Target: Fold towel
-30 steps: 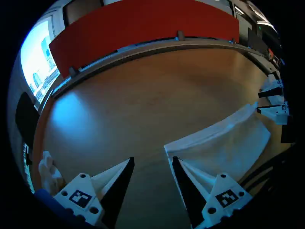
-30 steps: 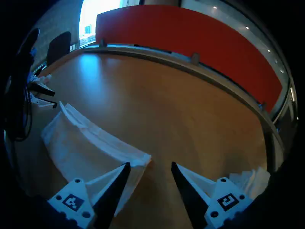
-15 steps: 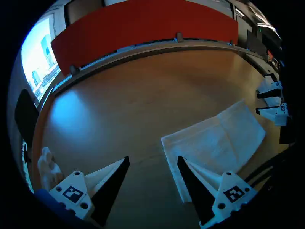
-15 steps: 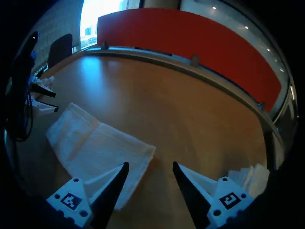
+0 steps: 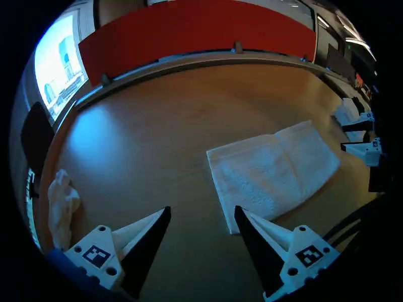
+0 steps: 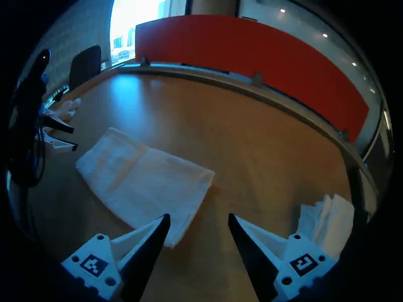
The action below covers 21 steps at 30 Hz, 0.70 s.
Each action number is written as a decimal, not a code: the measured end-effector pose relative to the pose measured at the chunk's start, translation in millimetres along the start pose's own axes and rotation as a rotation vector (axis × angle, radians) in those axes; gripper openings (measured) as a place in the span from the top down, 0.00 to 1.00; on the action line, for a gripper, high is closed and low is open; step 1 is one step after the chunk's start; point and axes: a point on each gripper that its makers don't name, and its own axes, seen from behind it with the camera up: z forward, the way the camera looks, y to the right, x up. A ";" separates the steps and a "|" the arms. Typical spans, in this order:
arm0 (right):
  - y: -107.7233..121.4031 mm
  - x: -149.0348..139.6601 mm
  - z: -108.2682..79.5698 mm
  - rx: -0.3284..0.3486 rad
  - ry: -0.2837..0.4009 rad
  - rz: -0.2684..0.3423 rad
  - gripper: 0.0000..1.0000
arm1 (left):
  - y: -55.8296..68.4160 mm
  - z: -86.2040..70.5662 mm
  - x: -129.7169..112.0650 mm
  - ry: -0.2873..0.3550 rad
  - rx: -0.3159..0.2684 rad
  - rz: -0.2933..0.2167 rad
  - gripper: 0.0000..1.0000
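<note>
A white towel (image 5: 274,168) lies folded flat on the wooden table (image 5: 166,131); the right gripper view has the same towel (image 6: 146,183) left of centre. My left gripper (image 5: 201,221) is open just short of the towel's near corner, touching nothing. Likewise my right gripper (image 6: 197,229) stands open at the towel's near edge, nothing between its fingers. At the far right of the left gripper view I see the right gripper's fingers (image 5: 365,146). The left gripper's fingers (image 6: 58,136) sit at the far left of the right gripper view.
A crumpled white cloth (image 5: 60,206) lies at the table's left edge. A stack of folded white towels (image 6: 327,224) sits at the right. A red partition (image 5: 201,30) runs along the table's far edge. A dark chair (image 6: 83,65) stands at the far left.
The towel's raised half has come down and it now lies flat in a fold. Both grippers have drawn back from it, open, so more of the table and towel shows.
</note>
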 end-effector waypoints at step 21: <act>-21.6 -9.3 -5.4 0.125 -0.002 -0.055 0.11 | -18.1 -31.8 -33.5 0.001 0.057 -0.118 0.06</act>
